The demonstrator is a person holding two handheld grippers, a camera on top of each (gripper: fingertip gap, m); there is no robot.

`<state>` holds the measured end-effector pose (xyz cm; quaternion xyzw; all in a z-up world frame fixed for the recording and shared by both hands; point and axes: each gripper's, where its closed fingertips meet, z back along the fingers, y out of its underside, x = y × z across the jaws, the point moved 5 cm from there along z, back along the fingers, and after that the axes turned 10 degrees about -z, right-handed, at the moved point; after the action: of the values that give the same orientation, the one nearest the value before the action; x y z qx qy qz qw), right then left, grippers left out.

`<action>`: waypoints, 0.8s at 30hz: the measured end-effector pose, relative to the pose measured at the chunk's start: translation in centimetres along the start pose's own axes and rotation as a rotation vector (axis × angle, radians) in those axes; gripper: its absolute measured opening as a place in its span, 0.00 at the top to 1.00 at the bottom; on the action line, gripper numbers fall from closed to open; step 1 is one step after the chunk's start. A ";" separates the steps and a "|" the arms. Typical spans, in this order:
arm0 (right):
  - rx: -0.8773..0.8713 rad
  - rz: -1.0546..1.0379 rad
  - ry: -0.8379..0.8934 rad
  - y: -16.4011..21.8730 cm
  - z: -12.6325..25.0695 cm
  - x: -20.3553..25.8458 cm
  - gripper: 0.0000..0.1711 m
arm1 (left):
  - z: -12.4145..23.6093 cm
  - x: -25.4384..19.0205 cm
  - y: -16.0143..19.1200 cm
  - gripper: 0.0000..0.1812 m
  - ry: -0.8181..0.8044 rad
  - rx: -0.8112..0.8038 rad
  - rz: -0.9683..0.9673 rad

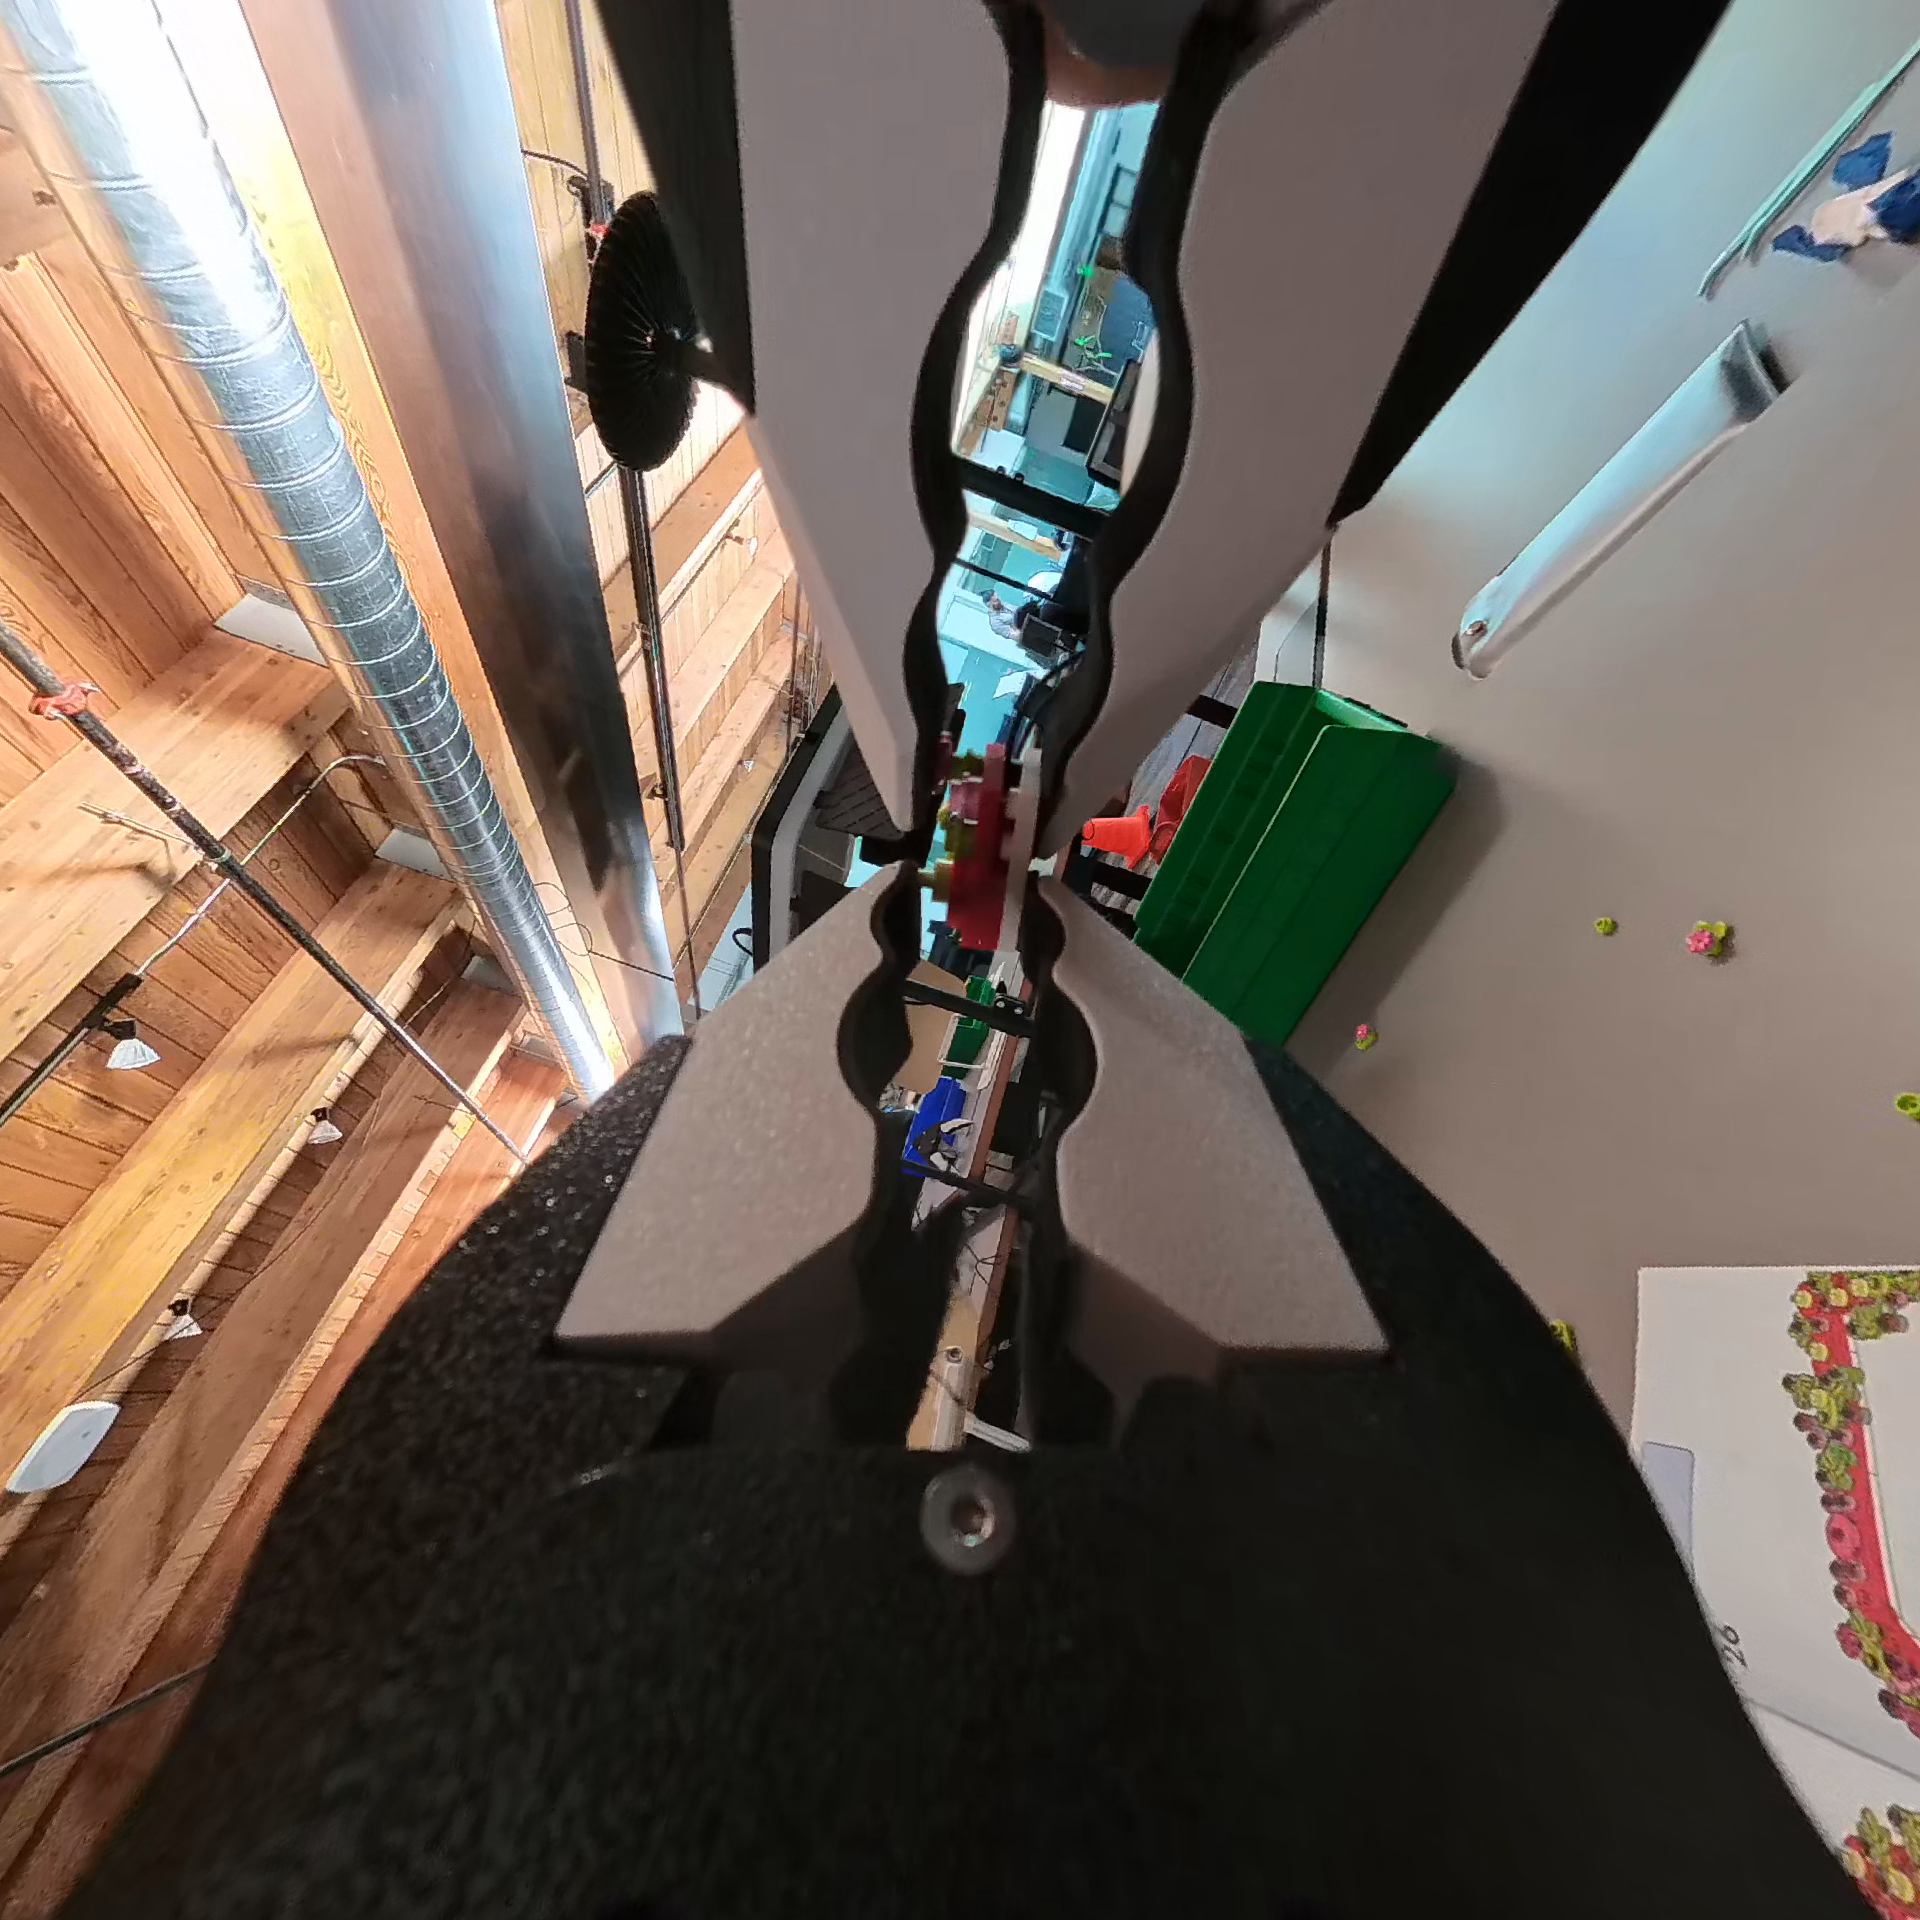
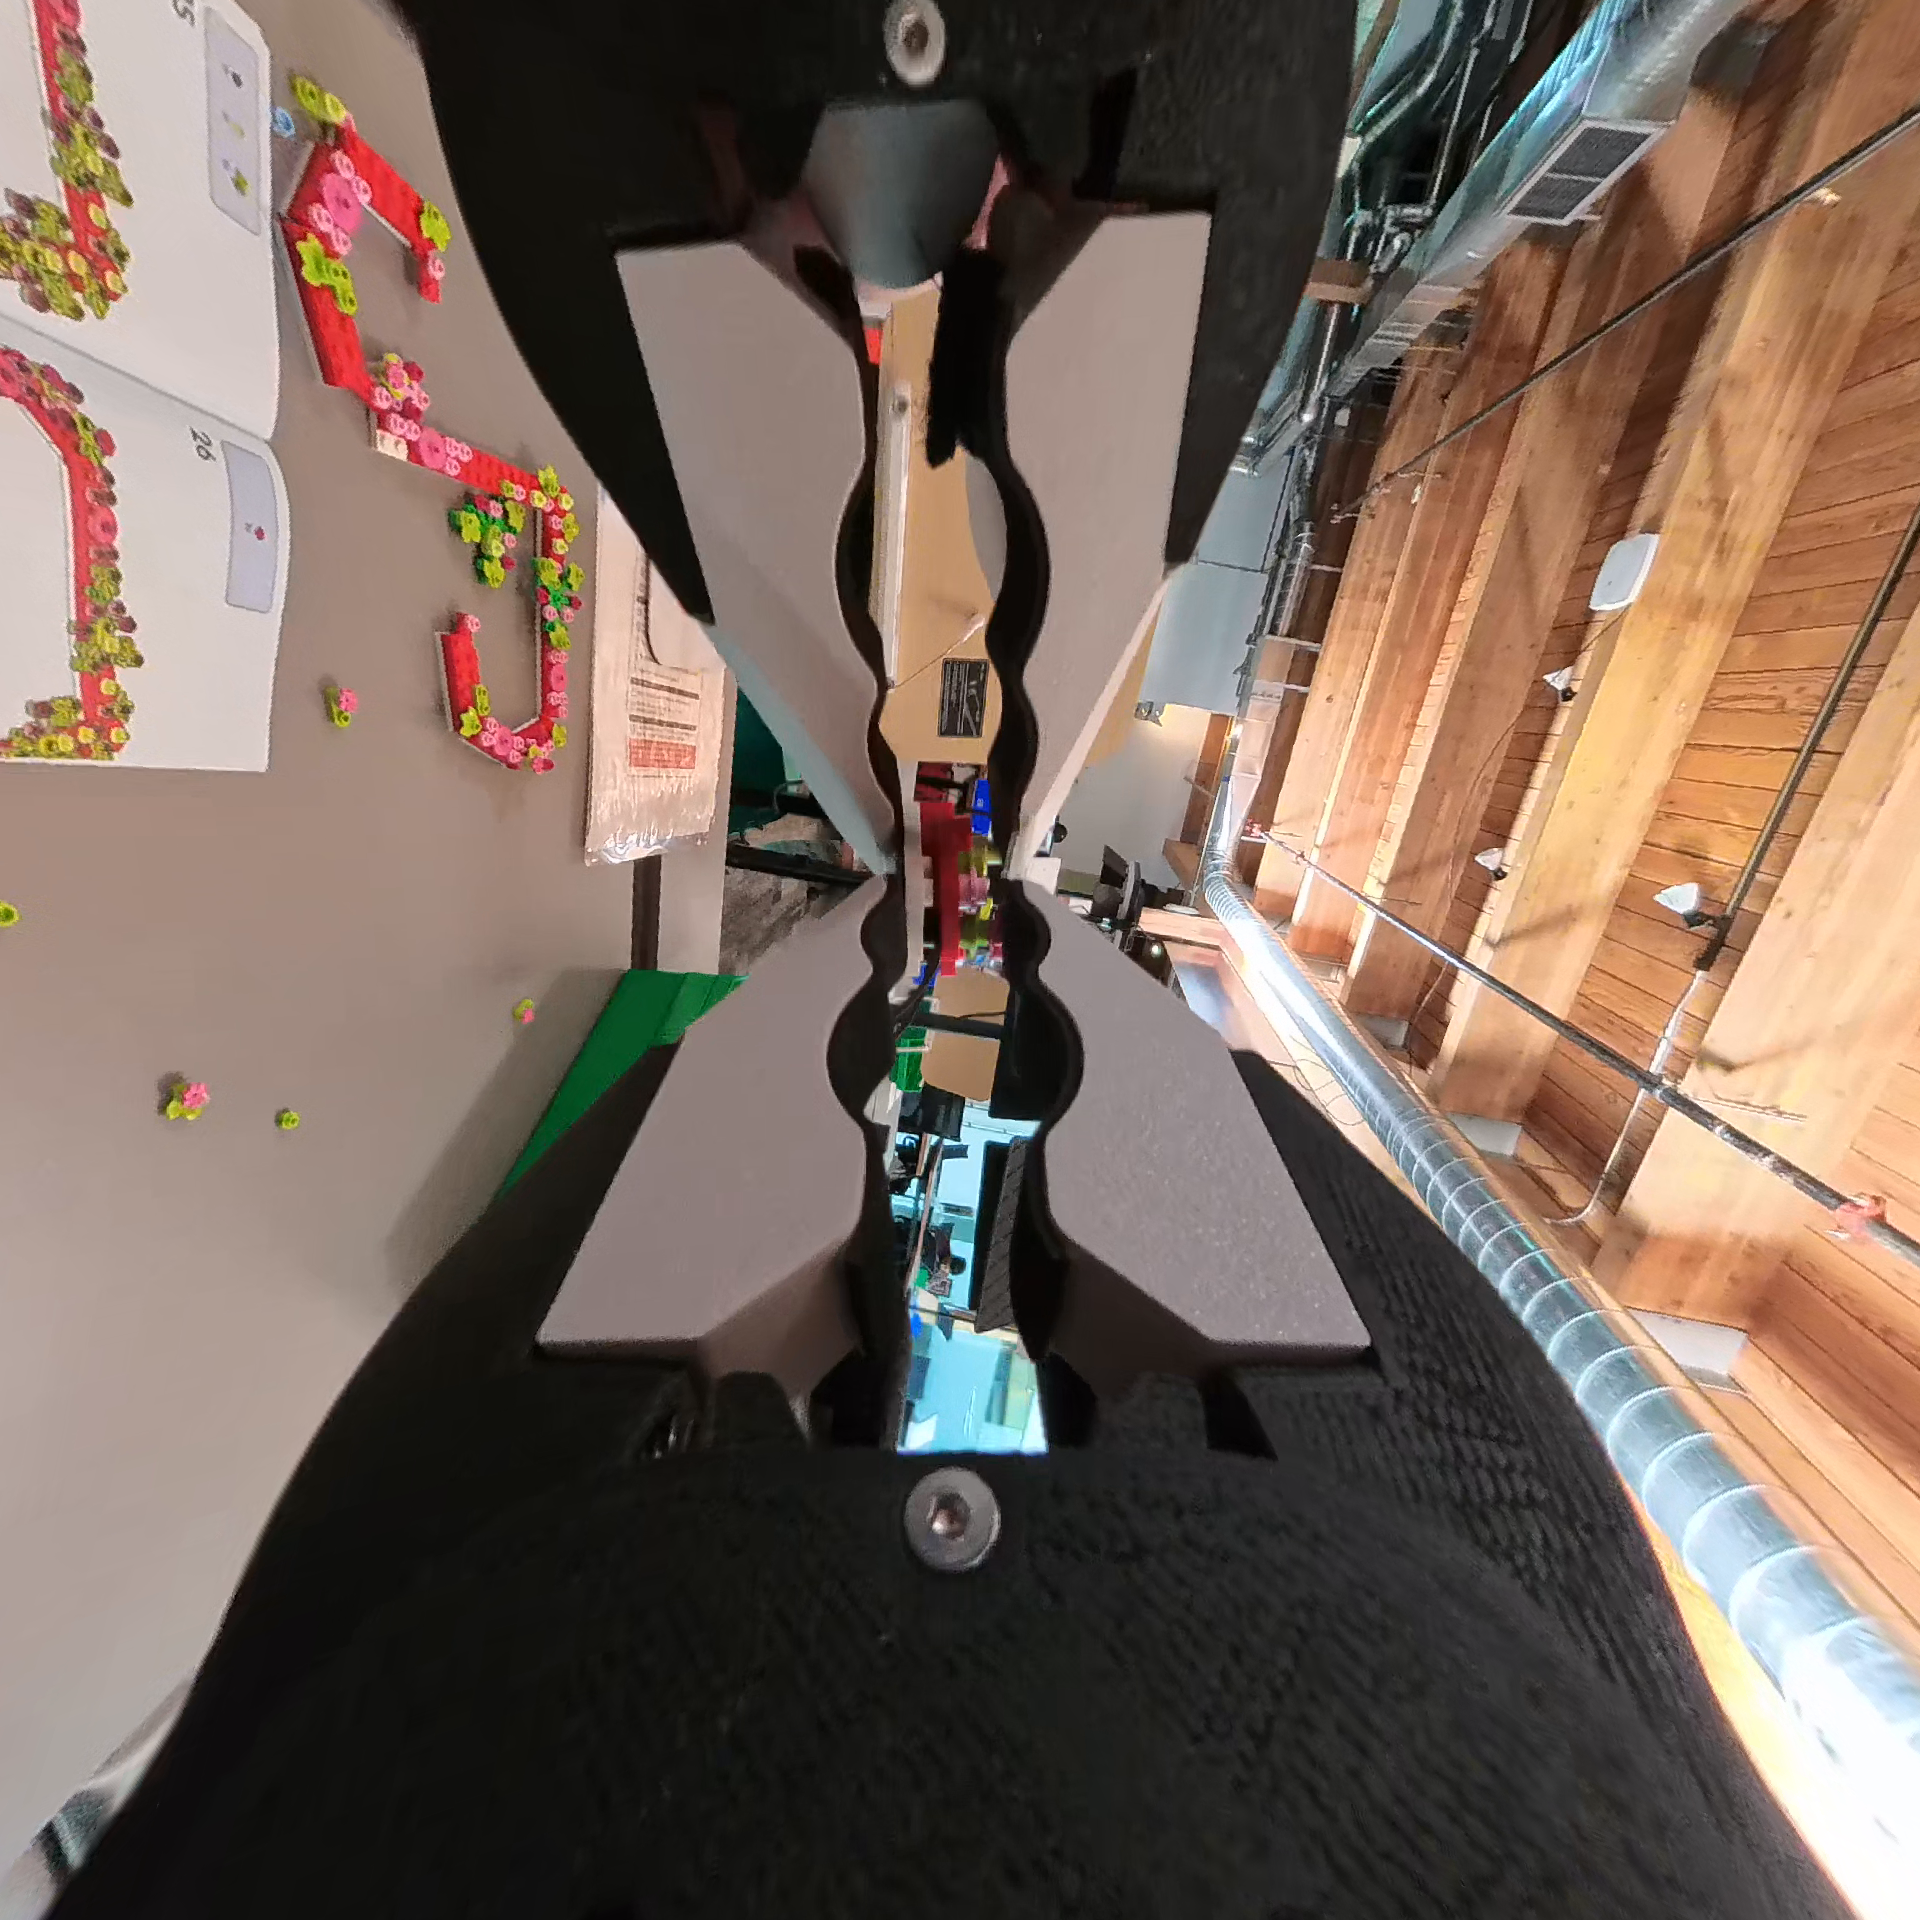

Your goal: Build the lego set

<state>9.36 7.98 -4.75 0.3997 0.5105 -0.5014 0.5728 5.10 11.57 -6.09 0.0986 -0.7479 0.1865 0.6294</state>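
A small lego piece (image 1: 977, 868), a red plate with a white plate and lime and pink flower studs, is held in the air between both grippers, which meet tip to tip. My left gripper (image 1: 971, 891) comes in from the bottom of the left wrist view and is shut on it; the right gripper enters from the top. In the right wrist view my right gripper (image 2: 943, 896) is shut on the same piece (image 2: 954, 868), and the left gripper comes from the top. Red lego sections with flowers (image 2: 348, 260) (image 2: 520, 623) lie on the grey table (image 2: 312, 935).
An open instruction booklet (image 2: 156, 436) (image 1: 1766, 1455) lies on the table. Loose flower pieces (image 2: 187, 1099) (image 1: 1707, 940) are scattered around. A green bin (image 1: 1299, 862) (image 2: 644, 1008) stands at the table's edge, next to a clear bag with a sheet (image 2: 649, 727). A metal bar (image 1: 1610, 509) lies farther off. My two grippers' fingertips are within a few centimetres of each other.
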 end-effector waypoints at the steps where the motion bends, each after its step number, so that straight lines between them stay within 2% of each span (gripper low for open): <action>1: 0.003 0.000 -0.006 0.1 0.0 0.1 0.91 | -0.1 -0.1 0.0 0.91 0.006 0.001 -0.003; 15: 0.059 -0.051 -0.011 1.3 -0.5 0.9 0.89 | -1.2 -1.2 0.0 0.91 0.000 0.037 -0.081; 20: 0.006 -0.129 -0.034 1.4 -0.2 0.8 0.89 | -1.0 -1.1 -0.3 0.91 -0.017 0.003 -0.088; 24: 0.012 -0.090 -0.012 1.4 0.0 0.9 0.89 | -1.1 -1.1 -0.3 0.91 -0.010 -0.005 -0.071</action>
<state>10.69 8.08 -5.74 0.3766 0.5217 -0.5322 0.5503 6.46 11.62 -7.00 0.1244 -0.7474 0.1617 0.6323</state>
